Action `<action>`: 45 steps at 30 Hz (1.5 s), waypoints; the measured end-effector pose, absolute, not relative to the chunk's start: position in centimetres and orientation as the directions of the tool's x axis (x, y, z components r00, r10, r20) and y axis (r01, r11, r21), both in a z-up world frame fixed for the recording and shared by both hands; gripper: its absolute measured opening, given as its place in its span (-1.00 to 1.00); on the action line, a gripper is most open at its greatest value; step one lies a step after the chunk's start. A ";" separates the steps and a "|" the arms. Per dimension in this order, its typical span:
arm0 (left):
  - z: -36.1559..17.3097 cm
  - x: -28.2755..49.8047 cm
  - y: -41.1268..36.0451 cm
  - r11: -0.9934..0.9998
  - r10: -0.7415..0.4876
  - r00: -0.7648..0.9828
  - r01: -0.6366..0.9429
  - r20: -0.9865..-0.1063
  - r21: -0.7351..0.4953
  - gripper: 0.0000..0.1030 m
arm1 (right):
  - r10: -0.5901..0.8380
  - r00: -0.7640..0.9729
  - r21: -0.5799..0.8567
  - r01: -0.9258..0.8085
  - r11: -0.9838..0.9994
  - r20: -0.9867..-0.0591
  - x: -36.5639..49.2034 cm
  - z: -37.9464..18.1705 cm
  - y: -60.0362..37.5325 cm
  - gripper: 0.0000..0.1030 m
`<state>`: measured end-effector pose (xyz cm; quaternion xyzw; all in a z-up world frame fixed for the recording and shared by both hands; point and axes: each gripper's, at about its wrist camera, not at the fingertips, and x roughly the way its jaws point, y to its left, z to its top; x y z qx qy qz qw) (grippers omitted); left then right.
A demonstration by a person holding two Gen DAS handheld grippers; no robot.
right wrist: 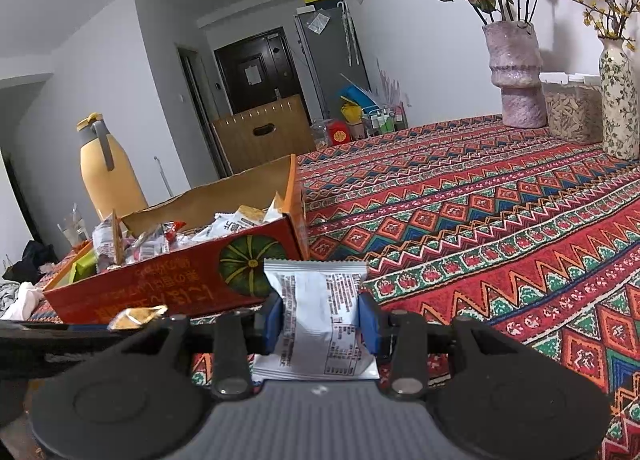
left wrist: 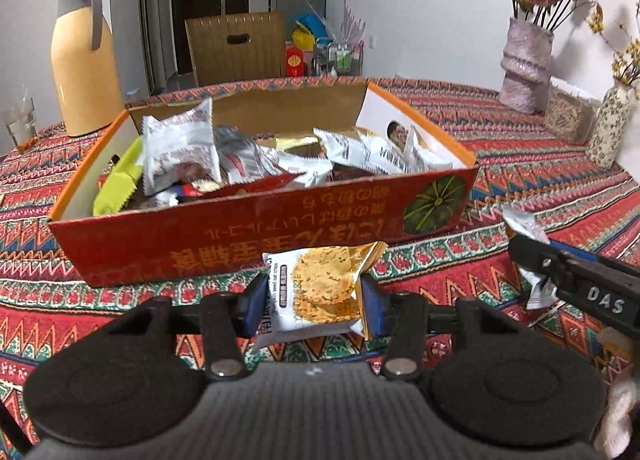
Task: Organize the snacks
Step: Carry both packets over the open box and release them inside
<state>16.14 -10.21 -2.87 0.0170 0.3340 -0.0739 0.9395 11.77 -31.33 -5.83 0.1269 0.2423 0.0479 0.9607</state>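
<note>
Currently, step in hand: both grippers are carrying snack packets toward the open box, judging by how each packet is sitting between blue pads.
Left gripper [left wrist: 314,298]: it is clamping a gold cracker packet [left wrist: 320,288] by its two side edges, the pads pressing into the wrapper; the packet is hanging above the patterned cloth of the desk [left wrist: 520,163].
Right gripper [right wrist: 320,324]: it is squeezing a white packet [right wrist: 320,316] whose printed back is facing the camera, long axis running away from the wrist; its jaws are standing narrow around the wrapper.
Snack box [left wrist: 256,227]: it is lying in front of both grippers, its long red wall turned toward them and its far flap standing up; loose silver, white and green wrappers are already filling it unevenly.
Key relation: the box opening is lying ahead of and higher than the cracker packet, beyond the near red wall, so the packet probably needs lifting over that wall before release.
Nearer hand: the left gripper is facing the middle of the near wall, while the right one is looking at the box's pumpkin-printed right end, so the left appears better placed to drop first.
Crowding risk: the right gripper is showing at the right edge of the left wrist view, close beside the left one, so they could bump.
Desk edges: a yellow jug [left wrist: 82,63] is standing toward the far left corner, vases [right wrist: 516,75] toward the far right.
</note>
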 end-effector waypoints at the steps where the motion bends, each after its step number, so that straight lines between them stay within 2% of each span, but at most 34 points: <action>1: -2.7 15.9 -10.0 0.988 -0.130 0.771 0.150 -0.623 -0.020 -0.05 | 0.153 0.879 0.264 -0.032 0.964 -0.452 11.7 -5.8 -31.3 -0.24; 10: -0.4 14.4 -8.5 0.988 -0.148 0.820 0.150 -0.554 -0.042 -0.05 | 0.100 0.897 0.167 -0.030 0.986 -0.431 11.0 -5.2 -29.8 -0.24; 23: 3.4 15.0 -5.6 0.994 -0.105 0.890 0.105 -0.444 -0.025 -0.05 | 0.181 0.921 0.105 -0.154 0.983 -0.345 10.9 -0.6 -25.1 -0.24; 35: 6.3 19.1 -3.9 0.998 -0.066 0.926 0.055 -0.372 -0.040 -0.05 | 0.189 0.938 0.039 -0.186 0.982 -0.290 16.3 3.4 -21.5 -0.24; 45: 7.0 23.7 -3.2 0.998 -0.035 0.938 0.017 -0.345 -0.056 -0.05 | 0.180 0.941 0.047 -0.175 0.984 -0.288 21.6 3.9 -20.3 -0.24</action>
